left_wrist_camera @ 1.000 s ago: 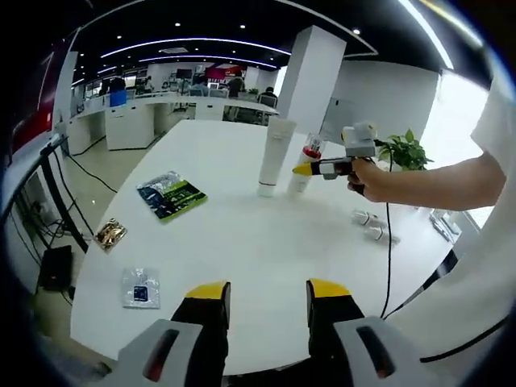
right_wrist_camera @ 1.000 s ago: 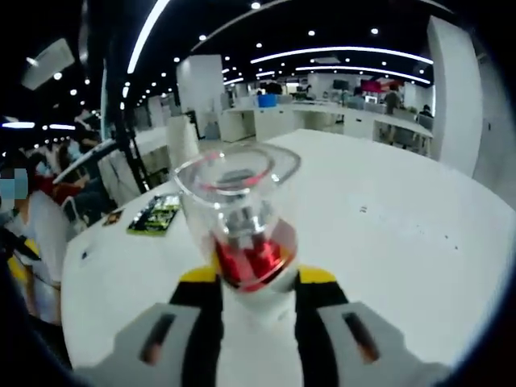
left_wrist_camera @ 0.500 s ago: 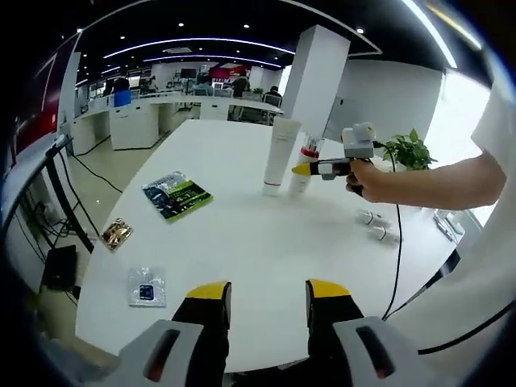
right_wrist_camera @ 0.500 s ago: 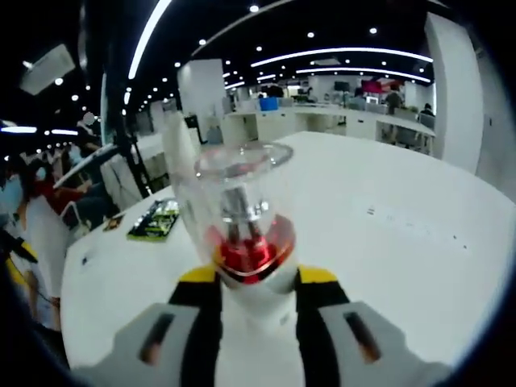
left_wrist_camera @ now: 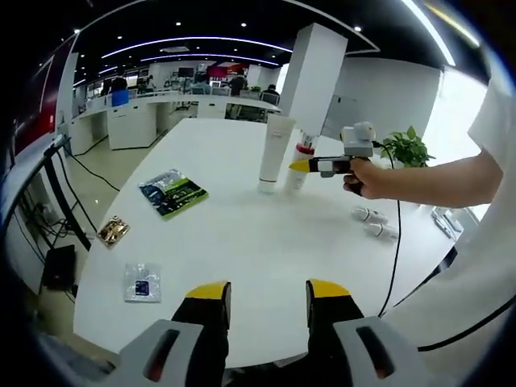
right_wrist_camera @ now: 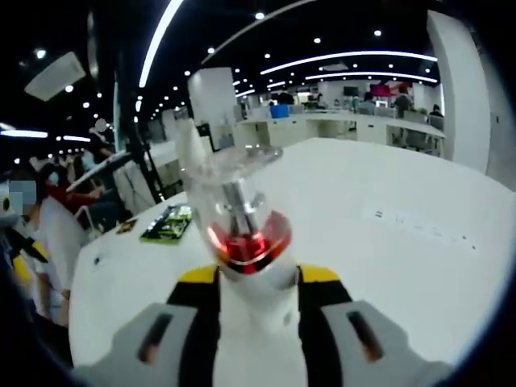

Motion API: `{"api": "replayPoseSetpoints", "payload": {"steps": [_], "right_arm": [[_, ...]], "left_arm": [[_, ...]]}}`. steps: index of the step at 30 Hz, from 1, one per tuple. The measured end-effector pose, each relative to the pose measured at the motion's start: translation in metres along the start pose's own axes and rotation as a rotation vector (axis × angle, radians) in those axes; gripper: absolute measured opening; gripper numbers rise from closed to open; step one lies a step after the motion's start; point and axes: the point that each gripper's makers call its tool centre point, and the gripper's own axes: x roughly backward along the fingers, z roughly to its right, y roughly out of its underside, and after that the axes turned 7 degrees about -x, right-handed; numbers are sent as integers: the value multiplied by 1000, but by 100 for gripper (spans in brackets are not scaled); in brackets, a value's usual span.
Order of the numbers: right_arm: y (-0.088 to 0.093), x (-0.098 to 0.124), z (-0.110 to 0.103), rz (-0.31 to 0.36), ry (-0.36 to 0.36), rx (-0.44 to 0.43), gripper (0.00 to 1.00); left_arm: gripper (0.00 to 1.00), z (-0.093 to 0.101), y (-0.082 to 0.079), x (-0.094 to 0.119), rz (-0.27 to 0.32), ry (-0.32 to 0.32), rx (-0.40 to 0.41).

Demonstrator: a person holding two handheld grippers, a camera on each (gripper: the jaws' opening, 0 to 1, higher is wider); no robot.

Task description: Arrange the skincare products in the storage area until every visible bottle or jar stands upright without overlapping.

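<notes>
On the white table (left_wrist_camera: 242, 234), toward its far side, a tall white tube (left_wrist_camera: 274, 153) stands upright on its cap. Just beside it stands the pump bottle (left_wrist_camera: 298, 168), white with a red collar and a clear cap. The right gripper (left_wrist_camera: 300, 167), held by a person's hand (left_wrist_camera: 364, 176), has its yellow-tipped jaws at this bottle. In the right gripper view the same pump bottle (right_wrist_camera: 246, 242) sits between the two jaws of the right gripper (right_wrist_camera: 256, 278), and the jaws are pressed to both sides of its white body, so it is gripped. The bottle is about upright, slightly tilted in this view; I cannot tell whether its base touches the table.

The left gripper (left_wrist_camera: 266, 294) is low at the near edge of the table, its jaws parted with a clear gap and holding nothing.

Two small white bottles (left_wrist_camera: 372, 223) lie on their sides near the right edge of the table. A green and black packet (left_wrist_camera: 172, 192) lies flat to the left, well apart from the bottles. Nearer the left edge are a small brown packet (left_wrist_camera: 111, 230) and a clear bag (left_wrist_camera: 141, 282). A green plant (left_wrist_camera: 405, 149) stands behind the hand.
</notes>
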Motion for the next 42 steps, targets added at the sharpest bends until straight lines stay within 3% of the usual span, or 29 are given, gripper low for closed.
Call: {"api": "replayPoseSetpoints", "payload": {"steps": [6, 12, 13, 14, 25, 29, 35, 42], "right_arm": [[5, 3, 4, -45, -62, 88, 38], [9, 0, -4, -101, -185, 206, 28], [8, 0, -1, -98, -154, 210, 28], [8, -1, -4, -108, -178, 245, 27], [11, -10, -13, -123, -212, 212, 24], [12, -10, -15, -124, -223, 188, 35], [4, -14, -18, -108, -249, 261, 25], [8, -14, -19, -167, -405, 340, 24]], "left_arm": [[38, 6, 4, -3, -7, 12, 2], [38, 13, 7, -5, -16, 28, -4], [38, 14, 7, -5, -17, 29, -5], [38, 14, 7, -5, -17, 30, -5], [38, 12, 4, -4, -25, 24, -15], [38, 10, 5, -3, -29, 18, -12], [38, 12, 9, -5, -38, 23, -7], [38, 13, 6, -8, -27, 19, -7]]}}
